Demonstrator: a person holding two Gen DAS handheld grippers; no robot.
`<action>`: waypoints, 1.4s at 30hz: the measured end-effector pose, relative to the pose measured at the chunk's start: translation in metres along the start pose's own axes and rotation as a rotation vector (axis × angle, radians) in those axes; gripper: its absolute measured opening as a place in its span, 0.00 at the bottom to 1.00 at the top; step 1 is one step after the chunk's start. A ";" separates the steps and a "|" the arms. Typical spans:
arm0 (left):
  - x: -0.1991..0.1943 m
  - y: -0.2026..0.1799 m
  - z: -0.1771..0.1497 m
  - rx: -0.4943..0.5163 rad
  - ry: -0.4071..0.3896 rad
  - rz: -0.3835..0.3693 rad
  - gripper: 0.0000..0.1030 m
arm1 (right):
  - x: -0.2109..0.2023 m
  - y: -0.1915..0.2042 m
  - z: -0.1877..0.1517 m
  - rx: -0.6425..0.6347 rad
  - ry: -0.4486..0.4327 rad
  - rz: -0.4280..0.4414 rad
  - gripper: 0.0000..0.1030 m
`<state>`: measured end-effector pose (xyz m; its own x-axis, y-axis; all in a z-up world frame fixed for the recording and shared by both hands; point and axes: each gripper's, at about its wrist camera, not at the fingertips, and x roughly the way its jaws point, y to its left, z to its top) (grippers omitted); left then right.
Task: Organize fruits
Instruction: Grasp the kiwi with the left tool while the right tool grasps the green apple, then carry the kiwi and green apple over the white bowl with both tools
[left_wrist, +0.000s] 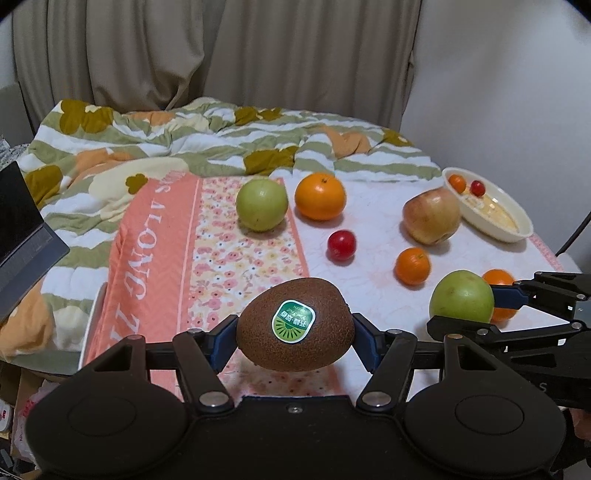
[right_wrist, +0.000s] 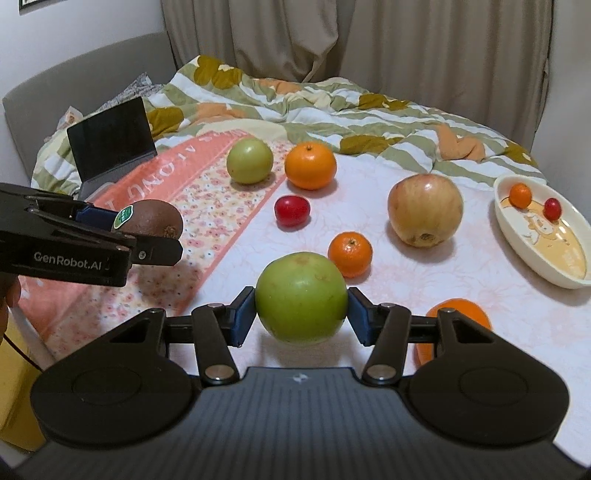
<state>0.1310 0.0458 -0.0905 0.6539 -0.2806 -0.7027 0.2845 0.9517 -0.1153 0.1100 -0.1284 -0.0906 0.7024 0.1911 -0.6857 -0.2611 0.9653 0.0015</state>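
Left gripper (left_wrist: 294, 336) jaws clamp the kiwi (left_wrist: 295, 328) sideways; right gripper (right_wrist: 301, 312) jaws squeeze a green apple (right_wrist: 301, 297) (both lifted, likely for sorting toward the bowl (right_wrist: 517, 254)).

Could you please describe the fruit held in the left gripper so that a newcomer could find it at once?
Start at the pink floral cloth spread on the bed; above its near end the left gripper is shut on the kiwi. It is the only brown, fuzzy fruit, with a green sticker, unlike the smooth green apple in the right gripper.
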 end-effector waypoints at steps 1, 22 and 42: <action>-0.005 -0.002 0.001 -0.001 -0.006 -0.001 0.66 | -0.005 0.000 0.001 0.003 -0.005 -0.004 0.66; -0.082 -0.071 0.044 0.042 -0.178 -0.081 0.66 | -0.122 -0.058 0.030 0.125 -0.084 -0.168 0.66; -0.035 -0.205 0.113 -0.049 -0.255 0.025 0.66 | -0.135 -0.253 0.054 0.093 -0.127 -0.126 0.66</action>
<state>0.1291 -0.1540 0.0367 0.8179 -0.2732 -0.5063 0.2358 0.9619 -0.1382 0.1169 -0.3888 0.0404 0.8054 0.0826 -0.5870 -0.1077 0.9942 -0.0078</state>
